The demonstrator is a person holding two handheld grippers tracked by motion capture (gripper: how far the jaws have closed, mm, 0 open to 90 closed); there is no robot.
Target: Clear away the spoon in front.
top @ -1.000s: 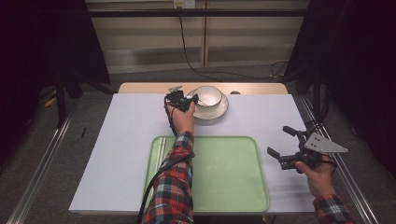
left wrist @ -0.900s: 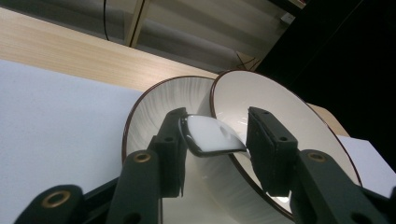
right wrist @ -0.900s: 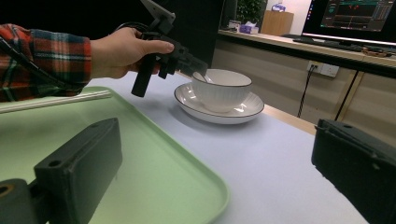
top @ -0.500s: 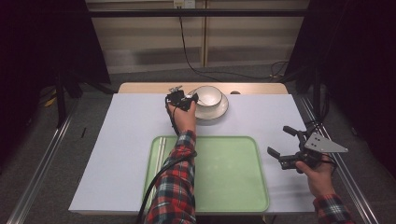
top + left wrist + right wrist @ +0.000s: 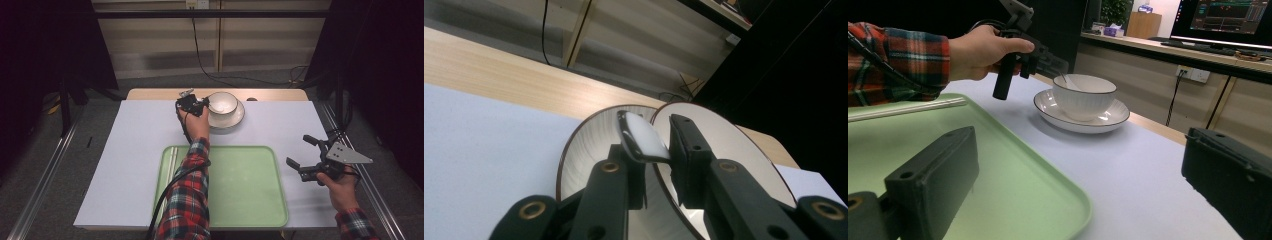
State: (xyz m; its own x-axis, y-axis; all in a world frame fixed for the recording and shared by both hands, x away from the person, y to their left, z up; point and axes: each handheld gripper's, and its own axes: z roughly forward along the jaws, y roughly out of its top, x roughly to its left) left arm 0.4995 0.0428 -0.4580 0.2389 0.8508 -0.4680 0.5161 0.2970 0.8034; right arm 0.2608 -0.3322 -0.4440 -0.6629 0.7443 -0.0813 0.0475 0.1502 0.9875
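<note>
The right claw (image 5: 303, 154) hovers over the counter's (image 5: 125, 150) near right part, just beside the right edge of the tray (image 5: 250, 200), its 2 jaws spread wide with nothing between them. The green tray lies at the middle of the near edge, and 2 pale chopsticks (image 5: 171, 162) lie along its left side. Past the tray, near the middle of the far edge, a white bowl (image 5: 223, 102) stands in a plate (image 5: 235, 119). The left claw (image 5: 202, 103) reaches to the bowl's left rim; in the left gripper view its jaws are closed on a white spoon handle (image 5: 640, 136), just beside the bowl's rim.
</note>
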